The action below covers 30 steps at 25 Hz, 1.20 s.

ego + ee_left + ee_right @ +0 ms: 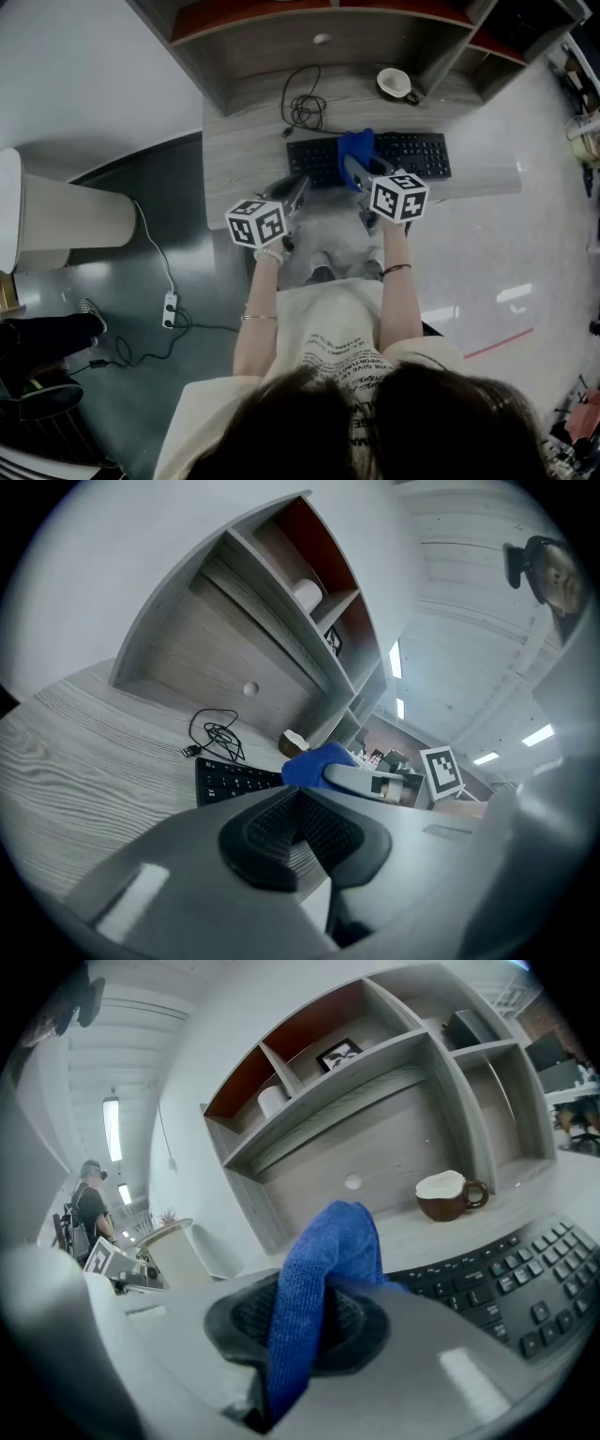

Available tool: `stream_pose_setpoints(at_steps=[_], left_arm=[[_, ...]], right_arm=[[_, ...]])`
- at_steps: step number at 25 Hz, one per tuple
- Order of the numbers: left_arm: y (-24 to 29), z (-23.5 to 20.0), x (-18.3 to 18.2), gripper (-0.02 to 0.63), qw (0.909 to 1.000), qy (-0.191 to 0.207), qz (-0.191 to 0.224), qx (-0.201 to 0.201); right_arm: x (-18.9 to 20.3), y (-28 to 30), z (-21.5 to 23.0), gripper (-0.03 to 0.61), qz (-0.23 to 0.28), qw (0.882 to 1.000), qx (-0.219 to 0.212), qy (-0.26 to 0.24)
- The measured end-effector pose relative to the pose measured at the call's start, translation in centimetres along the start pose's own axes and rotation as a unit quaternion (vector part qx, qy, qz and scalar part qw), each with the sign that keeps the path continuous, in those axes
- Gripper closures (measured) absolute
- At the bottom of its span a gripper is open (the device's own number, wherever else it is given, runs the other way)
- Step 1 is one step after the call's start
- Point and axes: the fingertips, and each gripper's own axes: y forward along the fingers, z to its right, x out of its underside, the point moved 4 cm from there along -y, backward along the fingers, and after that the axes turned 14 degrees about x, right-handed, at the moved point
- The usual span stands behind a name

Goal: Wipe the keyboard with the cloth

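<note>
A black keyboard (412,155) lies on the grey wooden desk (244,150). My right gripper (356,171) is shut on a blue cloth (356,148), holding it over the keyboard's middle. In the right gripper view the cloth (319,1269) is pinched between the jaws and folds upward, with the keyboard (511,1288) to the right. My left gripper (300,187) hovers at the desk's front edge, left of the keyboard. Its pads (281,832) are pressed together with nothing between them. From there the keyboard (234,782), the cloth (314,766) and the right gripper (375,782) show ahead.
A coiled black cable (305,108) lies behind the keyboard. A brown cup (396,82) with a white inside stands at the back right, under the shelf unit (319,33). A power strip (170,309) lies on the floor at left, near a white bin (66,220).
</note>
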Motion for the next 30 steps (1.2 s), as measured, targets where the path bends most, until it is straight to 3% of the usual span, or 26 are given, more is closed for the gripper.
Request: stream_pose_setpoints(at_steps=[30], left_arm=[[-4.4, -1.6, -0.4, 0.626, 0.9980, -0.006, 0.032, -0.054]], right_arm=[[0.8, 3.6, -6.2, 0.526, -0.027, 0.996, -0.075, -0.030]])
